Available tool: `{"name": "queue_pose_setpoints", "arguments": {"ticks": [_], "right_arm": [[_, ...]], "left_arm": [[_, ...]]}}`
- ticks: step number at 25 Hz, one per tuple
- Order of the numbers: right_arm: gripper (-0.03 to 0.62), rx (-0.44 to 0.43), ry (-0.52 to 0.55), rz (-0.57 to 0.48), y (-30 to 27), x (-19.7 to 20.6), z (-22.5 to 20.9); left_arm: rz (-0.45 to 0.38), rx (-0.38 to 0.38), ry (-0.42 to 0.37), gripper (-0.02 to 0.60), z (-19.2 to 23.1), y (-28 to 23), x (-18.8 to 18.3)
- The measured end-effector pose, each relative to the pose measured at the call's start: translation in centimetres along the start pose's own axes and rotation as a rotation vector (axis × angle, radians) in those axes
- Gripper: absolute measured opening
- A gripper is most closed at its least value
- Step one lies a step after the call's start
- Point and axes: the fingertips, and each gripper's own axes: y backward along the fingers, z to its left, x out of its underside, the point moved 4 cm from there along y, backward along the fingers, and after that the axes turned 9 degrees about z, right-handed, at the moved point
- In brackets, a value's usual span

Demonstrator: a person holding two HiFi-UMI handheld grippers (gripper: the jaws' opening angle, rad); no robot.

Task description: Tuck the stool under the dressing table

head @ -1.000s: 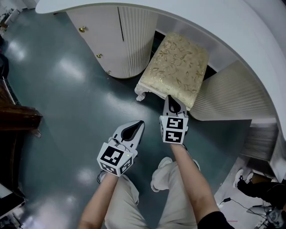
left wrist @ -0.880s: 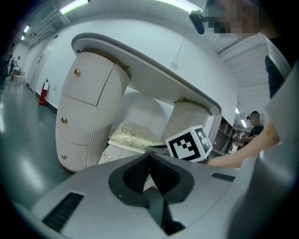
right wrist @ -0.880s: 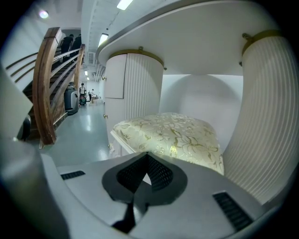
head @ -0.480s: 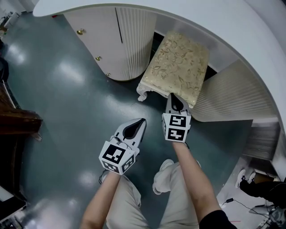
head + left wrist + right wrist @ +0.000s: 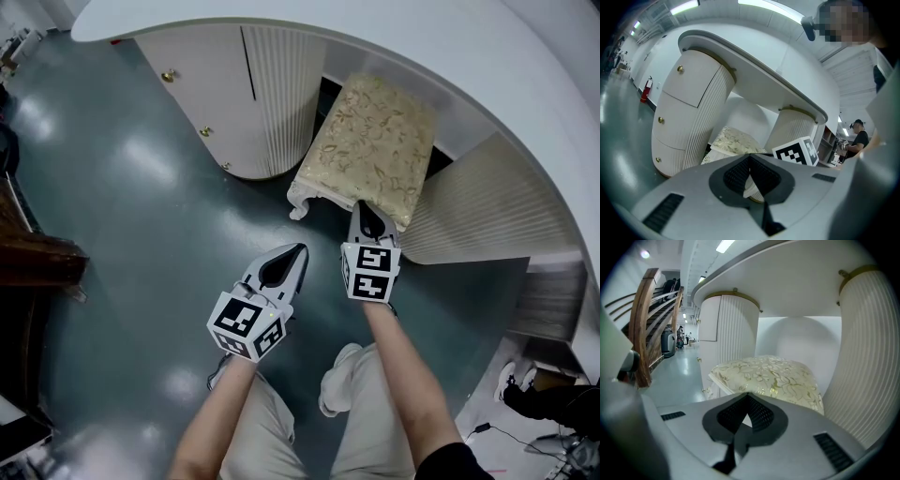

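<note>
- The stool stands part-way into the gap between the pedestals of the dressing table. Its near edge and one carved leg jut out over the floor.
- The right gripper has its jaws together on nothing. Its tip seems to touch the stool's near edge, likely as a blunt pusher, since a shove needs no grasp.
- The left gripper is likewise closed and empty. It hangs over the floor near that leg and apart from it, probably ready to straighten the stool.
</note>
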Motion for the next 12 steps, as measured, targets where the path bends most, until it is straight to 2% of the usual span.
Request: {"name": "queue_pose_setpoints", "arguments": {"ticks": [12], "right_arm": [[0.009, -0.004, -0.037, 0.008, 0.42, -0.2, 0.25]], "left_arm": [[-0.001, -0.018, 0.002, 0.012, 0.09, 0.92, -0.32]]}}
